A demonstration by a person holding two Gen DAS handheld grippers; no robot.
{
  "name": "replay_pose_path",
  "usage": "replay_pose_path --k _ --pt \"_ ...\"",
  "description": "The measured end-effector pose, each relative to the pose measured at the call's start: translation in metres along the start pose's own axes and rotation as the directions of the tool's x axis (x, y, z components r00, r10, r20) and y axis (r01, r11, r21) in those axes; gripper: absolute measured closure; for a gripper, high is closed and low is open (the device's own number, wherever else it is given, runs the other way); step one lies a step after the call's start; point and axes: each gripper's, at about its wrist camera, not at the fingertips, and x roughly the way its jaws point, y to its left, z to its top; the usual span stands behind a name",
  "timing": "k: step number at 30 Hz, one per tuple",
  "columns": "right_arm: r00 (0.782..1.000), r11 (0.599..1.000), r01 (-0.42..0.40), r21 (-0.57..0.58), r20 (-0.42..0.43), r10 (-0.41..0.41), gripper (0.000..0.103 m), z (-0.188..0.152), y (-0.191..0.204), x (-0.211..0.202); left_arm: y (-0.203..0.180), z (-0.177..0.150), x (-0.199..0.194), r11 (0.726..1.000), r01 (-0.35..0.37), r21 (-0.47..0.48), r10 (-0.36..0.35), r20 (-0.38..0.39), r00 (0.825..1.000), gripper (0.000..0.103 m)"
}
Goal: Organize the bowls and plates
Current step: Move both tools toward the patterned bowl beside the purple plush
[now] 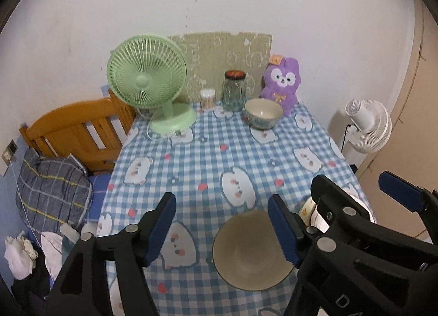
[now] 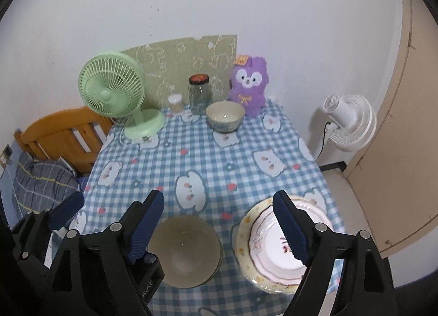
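Left wrist: beige bowl (image 1: 253, 251) below wide-open left tongs (image 1: 221, 229), untouched.

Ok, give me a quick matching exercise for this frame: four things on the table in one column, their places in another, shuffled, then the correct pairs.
Things:
1. green desk fan
2. glass jar
3. purple plush toy
4. stacked plates

Places:
A. near right edge of the table
B. back left corner
C. behind the far patterned bowl, to its right
D. at the back, between the cotton swab tub and the far bowl

Pairs: 1-B, 2-D, 3-C, 4-A
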Motion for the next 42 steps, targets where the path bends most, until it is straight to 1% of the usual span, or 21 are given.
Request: replay_pose_path --k 4,5,7,9,12,13,15,17,20,25,30,34,39,42 --pt "1.0 1.0 0.009 -0.008 0.005 -0.009 0.014 0.013 -0.003 0.001 -0.002 0.012 -0.002 1.0 -0.015 -0.007 0.016 0.012 1.0 0.026" --pt "1.0 1.0 0.013 -0.012 0.009 -0.013 0.013 0.017 -0.005 0.002 -0.003 0.016 -0.001 1.0 -0.024 -0.012 0.024 0.01 1.0 0.02" --pt "1.0 1.0 0.013 -0.017 0.023 -0.013 0.011 0.024 -0.008 0.003 -0.005 0.022 0.0 0.999 -0.035 -0.014 0.035 0.016 0.999 0.018" --pt "0.999 1.0 0.006 -0.014 0.033 -0.006 0.01 0.031 -0.012 0.005 -0.009 0.028 0.0 0.999 -0.035 -0.011 0.036 0.028 0.999 0.018" --pt "0.999 1.0 -0.025 -0.001 0.029 0.025 0.008 0.045 -0.02 0.011 -0.015 0.04 0.004 0.999 -0.04 -0.021 0.04 0.037 0.998 0.017" --pt "0.999 0.999 -0.033 0.0 0.022 0.033 0.005 0.05 -0.023 0.015 -0.017 0.043 0.005 0.999 -0.038 -0.027 0.039 0.035 0.999 0.016" --pt "0.999 0.999 -0.032 -0.017 0.017 0.032 0.004 0.059 -0.026 0.02 -0.021 0.051 0.009 0.999 -0.028 -0.04 0.029 0.031 0.999 0.016" --pt "0.999 0.999 -0.031 -0.037 0.03 0.032 0.004 0.067 -0.028 0.024 -0.026 0.058 0.013 0.999 -0.02 -0.043 0.021 0.032 0.999 0.016" --pt "0.999 0.998 -0.034 -0.054 0.025 0.036 0.004 0.081 -0.033 0.034 -0.032 0.07 0.019 0.998 -0.034 -0.052 0.036 0.038 0.999 0.016" --pt "0.998 0.996 -0.053 -0.078 0.019 0.055 0.004 0.1 -0.041 0.051 -0.04 0.087 0.034 0.995 -0.049 -0.084 0.052 0.026 0.998 0.016" --pt "0.996 0.993 -0.086 -0.076 0.016 0.088 0.004 0.117 -0.051 0.071 -0.05 0.101 0.047 0.993 -0.074 -0.086 0.077 0.028 0.997 0.016" --pt "0.996 0.99 -0.091 -0.111 0.012 0.093 0.004 0.131 -0.056 0.089 -0.059 0.113 0.061 0.99 -0.105 -0.089 0.108 0.026 0.994 0.016" --pt "0.994 0.983 -0.108 -0.146 -0.003 0.109 0.004 0.147 -0.061 0.114 -0.066 0.125 0.082 0.986 -0.125 -0.11 0.127 0.01 0.992 0.017" --pt "0.987 0.972 -0.16 -0.175 0.001 0.162 0.004 0.154 -0.062 0.127 -0.067 0.13 0.093 0.982 -0.139 -0.128 0.141 0.006 0.99 0.016"
